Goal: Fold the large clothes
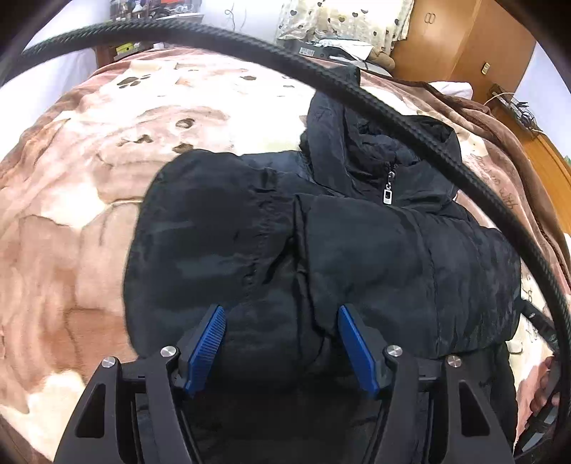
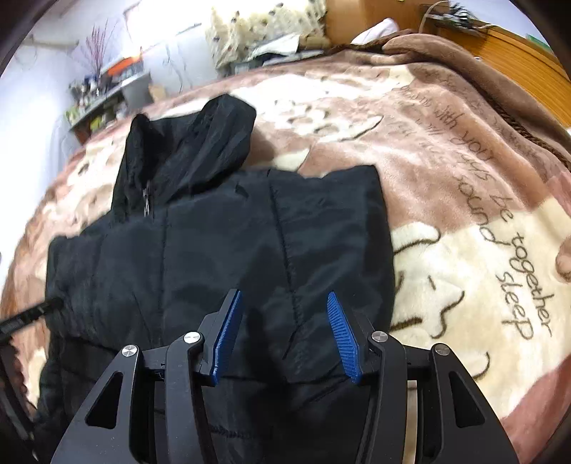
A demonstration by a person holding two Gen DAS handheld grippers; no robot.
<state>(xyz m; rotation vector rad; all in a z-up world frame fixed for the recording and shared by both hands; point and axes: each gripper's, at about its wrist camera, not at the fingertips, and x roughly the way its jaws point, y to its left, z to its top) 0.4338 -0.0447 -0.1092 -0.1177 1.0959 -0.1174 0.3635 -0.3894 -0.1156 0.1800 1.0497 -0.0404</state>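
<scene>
A black padded hooded jacket [image 1: 374,242] lies on the bed, its sides folded inward over the body, the hood [image 1: 378,142] and silver zip pull [image 1: 389,189] at the far end. My left gripper [image 1: 282,314] is open, its blue pads [image 1: 210,342] just above the jacket's near left part, holding nothing. The jacket also shows in the right wrist view [image 2: 214,257], hood [image 2: 200,150] at the far left. My right gripper [image 2: 283,299] is open and empty, hovering over the jacket's near right part.
A brown and cream plush blanket [image 2: 446,228] with paw prints and lettering covers the bed. A black braided cable [image 1: 446,142] arcs across the left wrist view. Pillows and clutter [image 1: 342,25] lie at the headboard, with a wooden cabinet [image 1: 460,39] to the right.
</scene>
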